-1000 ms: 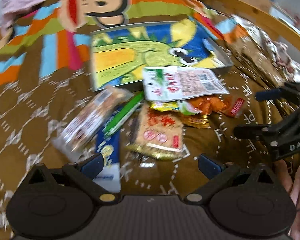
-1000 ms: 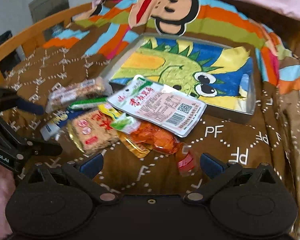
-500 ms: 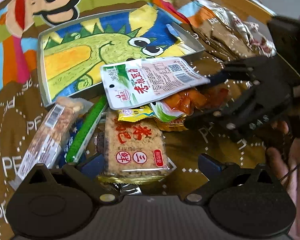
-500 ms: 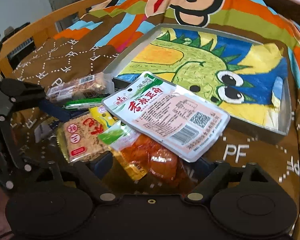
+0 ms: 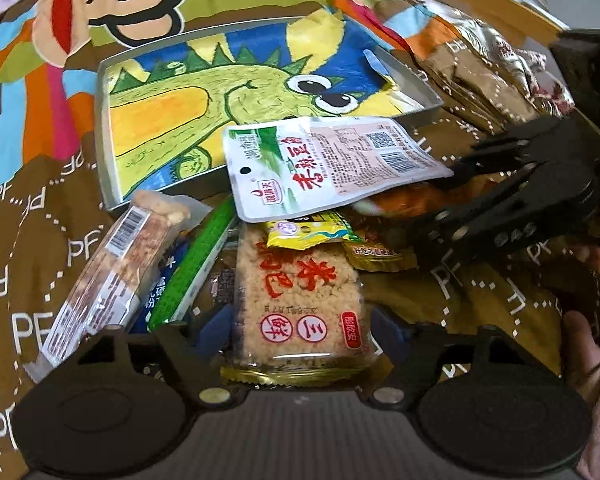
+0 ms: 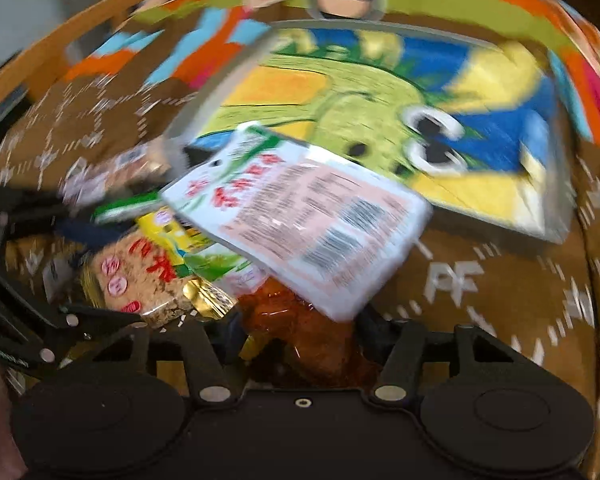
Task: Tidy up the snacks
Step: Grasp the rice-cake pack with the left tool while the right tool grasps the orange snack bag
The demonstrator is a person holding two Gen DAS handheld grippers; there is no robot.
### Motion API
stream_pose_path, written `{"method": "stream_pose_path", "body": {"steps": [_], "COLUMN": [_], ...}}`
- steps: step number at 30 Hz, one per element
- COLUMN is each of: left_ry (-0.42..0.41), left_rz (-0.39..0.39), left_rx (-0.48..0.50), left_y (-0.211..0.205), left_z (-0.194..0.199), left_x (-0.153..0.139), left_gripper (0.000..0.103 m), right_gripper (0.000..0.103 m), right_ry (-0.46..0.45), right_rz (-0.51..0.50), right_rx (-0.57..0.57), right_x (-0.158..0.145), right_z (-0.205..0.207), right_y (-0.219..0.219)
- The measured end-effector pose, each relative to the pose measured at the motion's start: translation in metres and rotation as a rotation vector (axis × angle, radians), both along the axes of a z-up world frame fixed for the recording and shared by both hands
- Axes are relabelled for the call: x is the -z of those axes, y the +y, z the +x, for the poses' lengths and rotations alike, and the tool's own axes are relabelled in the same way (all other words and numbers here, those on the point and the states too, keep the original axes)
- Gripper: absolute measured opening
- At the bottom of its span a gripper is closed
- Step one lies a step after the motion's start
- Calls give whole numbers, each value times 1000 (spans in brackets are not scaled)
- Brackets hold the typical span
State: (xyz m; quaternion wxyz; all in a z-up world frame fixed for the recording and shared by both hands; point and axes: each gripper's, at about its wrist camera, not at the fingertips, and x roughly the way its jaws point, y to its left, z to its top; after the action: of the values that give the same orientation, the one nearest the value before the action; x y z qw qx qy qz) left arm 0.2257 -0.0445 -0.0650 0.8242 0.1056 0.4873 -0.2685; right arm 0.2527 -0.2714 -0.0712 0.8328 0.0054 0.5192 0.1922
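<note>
Left gripper (image 5: pixel 300 326): jaws half-spread and just been closing, one finger either side of the rice-cake packet (image 5: pixel 300 300). The packet's near end sits between the fingers; whether the pads press on its sides yet I cannot tell, the contact being hidden by the wrapper's edges. Its long axis runs straight away from the jaws, toward the far tray (image 5: pixel 104 128), so the grip falls across its short width.

Right gripper (image 6: pixel 296 328): jaws also partly spread and just been closing, with the orange-red snack pouch (image 6: pixel 300 324) between them. View is blurred; contact cannot be told. This pouch lies directly ahead of the jaws, its far end tucked under the white-and-green flat packet (image 6: pixel 300 216).

Outward: that flat packet leans over the pile with its far edge over the tray's near rim. Left of the rice cake lie a green stick pack (image 5: pixel 196 264) and a nut bar (image 5: pixel 112 268), both angled toward the tray.

Judgement: each hand is nearest its own packet; the tray lies far beyond both, so lifts go forward. The overlying flat packet may drag along with the right pouch.
</note>
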Motion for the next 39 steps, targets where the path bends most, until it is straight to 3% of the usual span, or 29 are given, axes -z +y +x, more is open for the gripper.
{"method": "stream_pose_path", "body": {"steps": [3,8,14,19,21,24,26,30,33,36,39], "left_ry": [10,-32,-63,-80,-67,-20,29,109,185,182,114], "left_rz": [-11,60,101,126,122,95,60,0,-95,-175,-234], "left_rx": [10,50,45,39,23,-4,-38,-88,-156,-193,-224], "left_y": [0,-17,-29,-31,-30,-27,-21,-9,3,13,24], "left_z": [-2,-1,7,1,-3,-9,-15,-28,-37,-48,-58], "left_x": [-2,3,12,9,6,0,-4,-14,-21,-32,-47], "left_gripper": [79,83,81,75,75,75,75,75,75,75,75], "right_gripper": [58,58,61,72,69,60,48,45,45,45,45], "right_ry": [48,75,44,43,37,-4,-7,1,-20,-81,-157], "right_rz": [18,35,2,-41,-69,-136,-147,-122,-117,-112,-87], "right_rx": [81,145,110,53,27,-10,-8,24,45,51,75], "right_x": [-4,-1,3,7,9,6,2,-5,-14,-27,-41], "right_z": [-11,-13,-9,-14,-17,-26,-31,-44,-57,-71,-82], "right_y": [-19,-30,-18,-9,-3,5,6,0,0,2,1]}}
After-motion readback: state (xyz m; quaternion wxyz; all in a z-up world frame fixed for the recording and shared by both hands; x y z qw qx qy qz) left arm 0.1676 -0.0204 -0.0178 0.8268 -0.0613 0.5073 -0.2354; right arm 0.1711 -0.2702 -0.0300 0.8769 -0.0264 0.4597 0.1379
